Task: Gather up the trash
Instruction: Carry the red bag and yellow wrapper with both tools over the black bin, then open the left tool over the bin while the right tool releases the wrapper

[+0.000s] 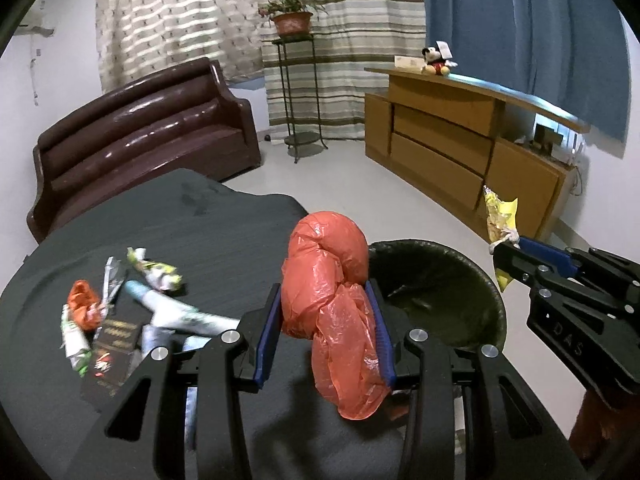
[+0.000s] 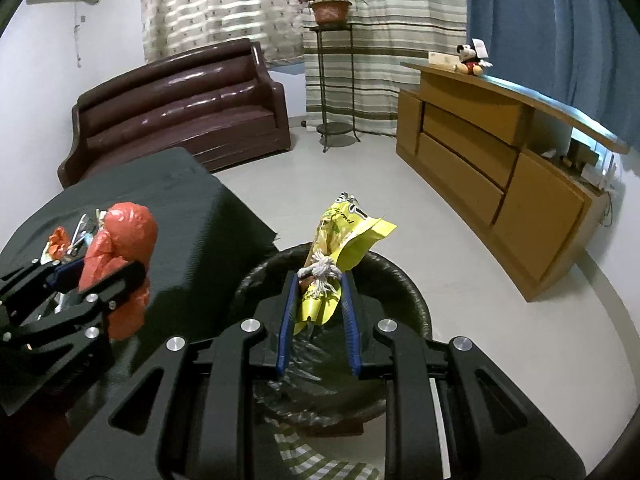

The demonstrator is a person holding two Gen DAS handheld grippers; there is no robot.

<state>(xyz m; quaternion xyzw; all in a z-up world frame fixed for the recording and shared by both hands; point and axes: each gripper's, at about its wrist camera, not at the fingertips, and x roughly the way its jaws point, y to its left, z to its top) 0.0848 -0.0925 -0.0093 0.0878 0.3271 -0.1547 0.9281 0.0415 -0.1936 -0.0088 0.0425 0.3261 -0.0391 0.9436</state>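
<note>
My left gripper [image 1: 326, 296] is shut on a crumpled orange plastic bag [image 1: 332, 296], held over the table's right edge beside the bin; it also shows in the right wrist view [image 2: 120, 256]. My right gripper [image 2: 318, 280] is shut on a yellow snack wrapper [image 2: 344, 240] with a bit of white string, held above the black-lined trash bin [image 2: 404, 288]. In the left wrist view the right gripper [image 1: 508, 256] and the wrapper [image 1: 500, 220] sit past the bin [image 1: 460, 280]. Several wrappers and a small orange scrap [image 1: 82, 304] lie on the dark table [image 1: 200, 224] at the left.
A brown leather sofa [image 1: 140, 140] stands behind the table. A metal plant stand with a potted plant [image 1: 292, 20] is by the curtains. A wooden cabinet [image 1: 460, 140] with a plush toy [image 1: 438, 60] runs along the right. Pale floor lies between them.
</note>
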